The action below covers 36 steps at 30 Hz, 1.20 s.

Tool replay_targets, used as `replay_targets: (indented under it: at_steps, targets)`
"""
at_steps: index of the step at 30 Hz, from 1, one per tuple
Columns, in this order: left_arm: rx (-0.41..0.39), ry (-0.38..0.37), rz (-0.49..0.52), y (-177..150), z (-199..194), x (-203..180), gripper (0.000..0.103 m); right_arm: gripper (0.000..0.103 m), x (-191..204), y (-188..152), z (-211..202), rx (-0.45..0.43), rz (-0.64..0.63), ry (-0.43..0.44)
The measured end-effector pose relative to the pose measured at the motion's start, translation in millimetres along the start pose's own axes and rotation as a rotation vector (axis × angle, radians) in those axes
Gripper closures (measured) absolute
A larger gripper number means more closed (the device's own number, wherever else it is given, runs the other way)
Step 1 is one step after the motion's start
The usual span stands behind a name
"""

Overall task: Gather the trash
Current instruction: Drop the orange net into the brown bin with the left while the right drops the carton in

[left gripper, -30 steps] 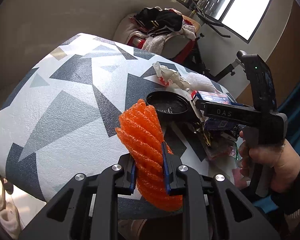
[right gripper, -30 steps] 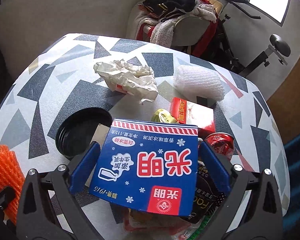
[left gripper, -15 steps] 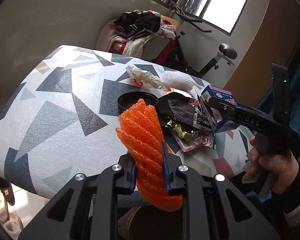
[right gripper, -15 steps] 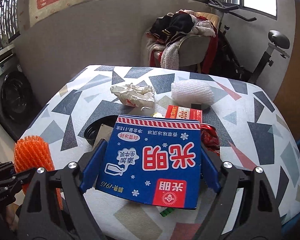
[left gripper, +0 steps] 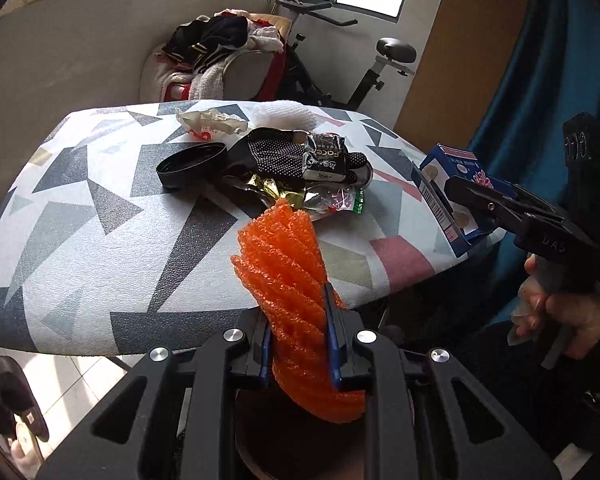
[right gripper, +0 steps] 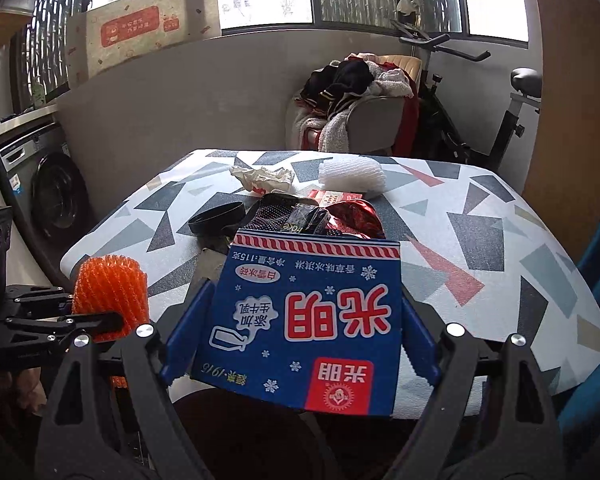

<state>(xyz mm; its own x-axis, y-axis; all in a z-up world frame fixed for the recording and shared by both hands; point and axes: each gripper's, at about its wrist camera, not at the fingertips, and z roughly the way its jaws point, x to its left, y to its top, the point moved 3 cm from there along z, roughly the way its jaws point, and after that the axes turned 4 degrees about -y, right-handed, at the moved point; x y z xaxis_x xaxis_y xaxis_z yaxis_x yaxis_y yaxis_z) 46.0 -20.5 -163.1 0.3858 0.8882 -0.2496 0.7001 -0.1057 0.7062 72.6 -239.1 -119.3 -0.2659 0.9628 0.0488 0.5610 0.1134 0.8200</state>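
1. Both grippers have pulled back off the tabletop [left gripper: 100,240] toward its near edge.
2. The left gripper [left gripper: 296,344] is clamped on the orange foam net [left gripper: 284,264].
3. The right gripper [right gripper: 300,344] is clamped on the blue carton [right gripper: 312,312], off the tabletop's edge.
4. Wrappers [left gripper: 324,160] and a black lid [left gripper: 192,164] lie mid-tabletop.

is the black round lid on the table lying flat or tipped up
Tipped. The black lid has its right edge propped on the trash pile, while its left edge sits down on the table.
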Motion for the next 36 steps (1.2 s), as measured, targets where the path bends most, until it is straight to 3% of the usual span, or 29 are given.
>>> replay_targets:
  at_steps: [14,16,18,19,27,32,36]
  targets:
    - [0.094,-0.051,0.091,-49,12,-19,0.08,0.019,-7,-59,-23,0.033,0.054,0.004]
    - [0.1,-0.062,0.093,-51,13,-20,0.073,0.019,-6,-65,-22,0.047,0.067,0.011]
    - [0.098,-0.083,0.091,-52,12,-22,0.045,0.019,-4,-68,-20,0.058,0.065,0.018]
    - [0.081,-0.077,0.094,-51,9,-23,0.04,0.019,-2,-70,-19,0.063,0.059,0.019]
    - [-0.081,0.089,0.082,-32,-28,0,0.016,0.019,21,-87,-4,0.143,0.013,0.078]
    - [-0.178,0.236,0.103,-32,-55,20,0.014,0.019,43,-98,9,0.21,-0.079,0.104]
    - [-0.181,0.247,0.047,-39,-59,36,0.014,0.019,57,-106,18,0.256,-0.135,0.112]
